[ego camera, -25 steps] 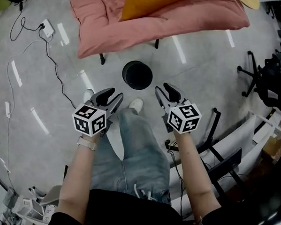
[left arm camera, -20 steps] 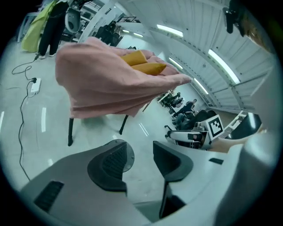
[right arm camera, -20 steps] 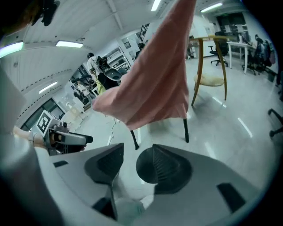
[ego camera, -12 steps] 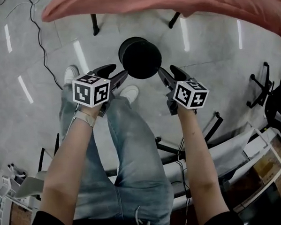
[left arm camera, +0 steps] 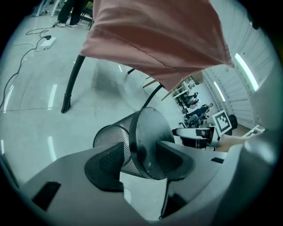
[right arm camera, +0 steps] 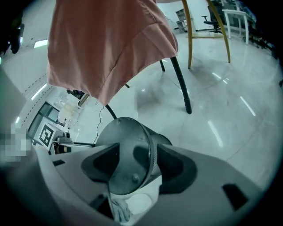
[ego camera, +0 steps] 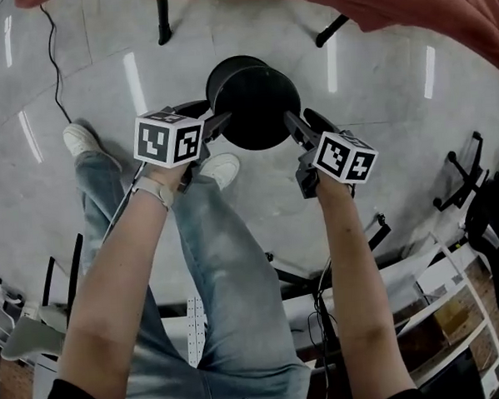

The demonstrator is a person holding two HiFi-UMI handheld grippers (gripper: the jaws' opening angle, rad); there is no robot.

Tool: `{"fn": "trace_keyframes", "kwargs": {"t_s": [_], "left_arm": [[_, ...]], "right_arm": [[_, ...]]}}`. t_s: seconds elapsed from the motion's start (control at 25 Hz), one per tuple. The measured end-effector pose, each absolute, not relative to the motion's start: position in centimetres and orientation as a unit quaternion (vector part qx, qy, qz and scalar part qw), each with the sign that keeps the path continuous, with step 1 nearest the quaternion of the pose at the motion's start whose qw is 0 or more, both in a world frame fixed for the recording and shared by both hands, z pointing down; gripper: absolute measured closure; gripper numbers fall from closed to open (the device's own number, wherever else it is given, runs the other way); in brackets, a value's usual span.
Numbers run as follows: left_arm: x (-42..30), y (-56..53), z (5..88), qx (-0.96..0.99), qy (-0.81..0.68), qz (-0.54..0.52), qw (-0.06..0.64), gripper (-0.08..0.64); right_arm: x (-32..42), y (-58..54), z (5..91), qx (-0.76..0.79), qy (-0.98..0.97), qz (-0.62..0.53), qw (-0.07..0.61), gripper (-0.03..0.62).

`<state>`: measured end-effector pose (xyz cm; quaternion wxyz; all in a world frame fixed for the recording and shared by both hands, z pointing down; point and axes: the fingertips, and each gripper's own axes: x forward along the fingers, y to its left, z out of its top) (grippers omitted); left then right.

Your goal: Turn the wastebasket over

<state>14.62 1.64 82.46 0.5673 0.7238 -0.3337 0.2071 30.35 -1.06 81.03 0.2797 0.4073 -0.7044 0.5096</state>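
Your left gripper [ego camera: 216, 121] and right gripper [ego camera: 295, 122] each clamp the black mesh wastebasket [ego camera: 255, 99] from opposite sides, low over the glossy grey floor [ego camera: 102, 85], in front of your white shoe [ego camera: 221, 168]. In the head view its solid round bottom faces up at you, and the mesh wall slants away beneath it, so it is tilted rather than upright. The left gripper view shows that gripper [left arm camera: 140, 148] closed across the rim of the bottom of the wastebasket [left arm camera: 116, 137], one pad against the mesh wall and the other on the flat disc. The right gripper view shows the same hold mirrored: the gripper [right arm camera: 138, 150] pinches the bottom edge of the wastebasket [right arm camera: 126, 134], one pad on each side of the rim. The only printed marks you can make out are the black-and-white square patterns on the left marker cube [ego camera: 169, 139] and the right marker cube [ego camera: 346, 158]. A pink cloth [ego camera: 389, 2] hangs just beyond the wastebasket, with black legs [ego camera: 163, 24] standing under it. A thin cable [ego camera: 54, 46] runs over the floor to your left.
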Motion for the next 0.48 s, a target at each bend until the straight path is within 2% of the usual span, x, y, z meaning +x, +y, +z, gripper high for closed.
{"fn": "trace_keyframes", "kwargs": {"t_s": [0.48], "left_arm": [[14.3, 1.6, 84.1, 0.745, -0.281, 0.192, 0.574, 0.314]], "right_arm": [[29.7, -0.2, 82.7, 0.431, -0.685, 0.503, 0.303, 0.337]]}}
